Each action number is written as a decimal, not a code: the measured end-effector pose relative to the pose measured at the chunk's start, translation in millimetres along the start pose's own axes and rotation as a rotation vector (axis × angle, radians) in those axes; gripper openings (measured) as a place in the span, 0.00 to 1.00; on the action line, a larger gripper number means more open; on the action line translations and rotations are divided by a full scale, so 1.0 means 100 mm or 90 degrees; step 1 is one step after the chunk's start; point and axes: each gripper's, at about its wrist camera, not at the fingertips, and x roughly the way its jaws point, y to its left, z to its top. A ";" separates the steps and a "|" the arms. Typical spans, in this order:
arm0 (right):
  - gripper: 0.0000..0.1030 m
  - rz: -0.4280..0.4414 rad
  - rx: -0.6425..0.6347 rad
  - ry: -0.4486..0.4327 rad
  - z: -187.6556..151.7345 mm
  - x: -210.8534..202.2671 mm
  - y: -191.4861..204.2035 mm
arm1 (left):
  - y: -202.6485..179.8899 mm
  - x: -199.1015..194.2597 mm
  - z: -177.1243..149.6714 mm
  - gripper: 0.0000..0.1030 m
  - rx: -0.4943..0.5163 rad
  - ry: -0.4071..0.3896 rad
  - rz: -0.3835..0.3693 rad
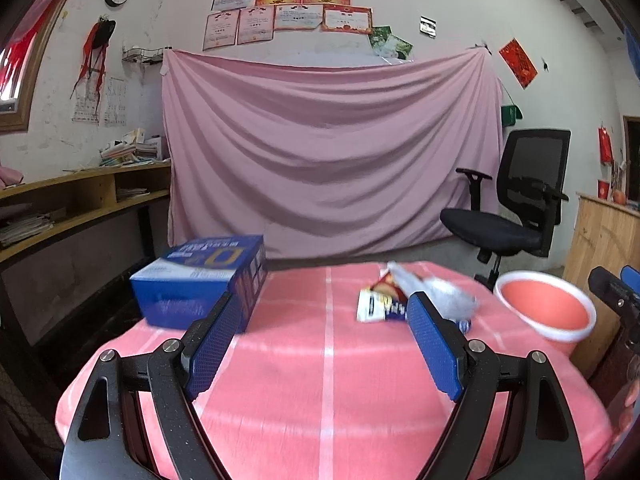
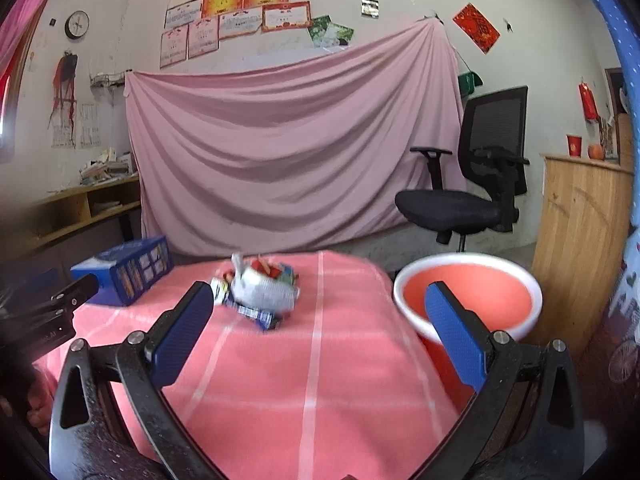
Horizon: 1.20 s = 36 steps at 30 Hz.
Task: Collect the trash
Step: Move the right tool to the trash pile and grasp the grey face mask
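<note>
Trash pile (image 2: 260, 294), blurred, apparently wrappers, on tablecloth (image 2: 320, 380); left gripper (image 1: 324, 344), right gripper (image 2: 320, 332) spread, empty.

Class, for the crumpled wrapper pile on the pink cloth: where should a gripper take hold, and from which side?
Probably the raised silvery crumple atop the wrapper pile, approached from the near side, slightly above: it bulges up, while the flat packets beneath hug the cloth.

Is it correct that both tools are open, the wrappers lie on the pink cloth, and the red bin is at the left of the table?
Not quite: the red bin is at the table's right edge, as the right wrist view shows. Both tools, left and right, are open, and the wrappers lie on the pink cloth.
</note>
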 end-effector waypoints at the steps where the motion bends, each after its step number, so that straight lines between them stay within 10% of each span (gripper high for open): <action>1: 1.00 0.002 -0.005 -0.012 0.09 0.06 -0.02 | 0.00 0.07 0.05 0.79 -0.001 -0.003 0.000; 14: 1.00 0.085 -0.028 -0.024 0.48 0.92 0.03 | 0.05 1.00 0.46 0.79 0.002 0.008 0.007; 24: 0.83 0.174 -0.055 0.161 0.18 1.55 0.26 | 0.22 1.68 0.23 0.74 -0.040 0.218 -0.005; 36: 0.49 0.227 -0.064 0.329 -0.11 1.93 0.30 | 0.10 1.80 0.08 0.67 -0.049 0.325 -0.064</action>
